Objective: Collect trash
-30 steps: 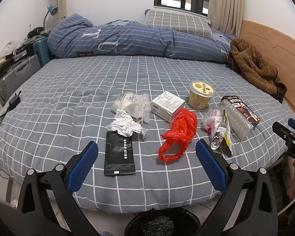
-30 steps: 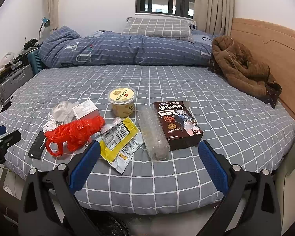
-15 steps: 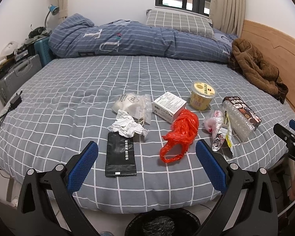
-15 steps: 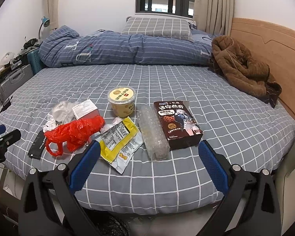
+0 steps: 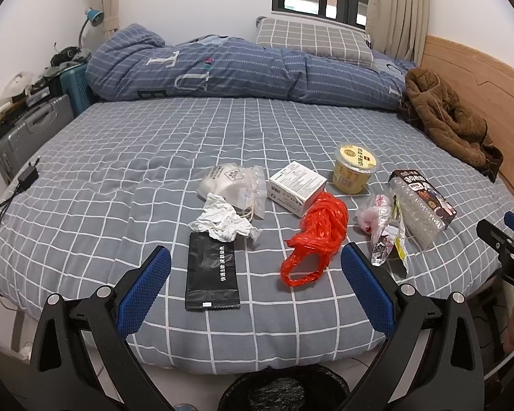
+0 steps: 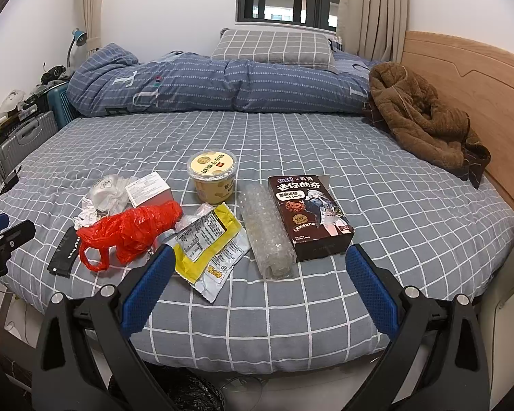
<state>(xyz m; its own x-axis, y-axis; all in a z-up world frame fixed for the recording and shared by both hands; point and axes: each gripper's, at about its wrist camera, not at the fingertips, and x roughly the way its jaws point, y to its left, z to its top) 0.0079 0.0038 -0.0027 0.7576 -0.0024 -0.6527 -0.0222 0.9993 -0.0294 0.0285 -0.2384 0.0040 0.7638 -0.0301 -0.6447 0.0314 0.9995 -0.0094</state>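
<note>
Nearest, a black-lined bin (image 5: 284,390) sits on the floor below the bed edge. The left gripper (image 5: 255,272) and right gripper (image 6: 257,279) hover with jaws spread wide, holding nothing; collection seems not yet begun. Next likely calls for closing on the black packet (image 5: 211,272) or red bag (image 5: 317,236). Farther, trash spreads across the checked bed (image 5: 188,130); beyond, a quilt (image 5: 240,68), window.
</note>
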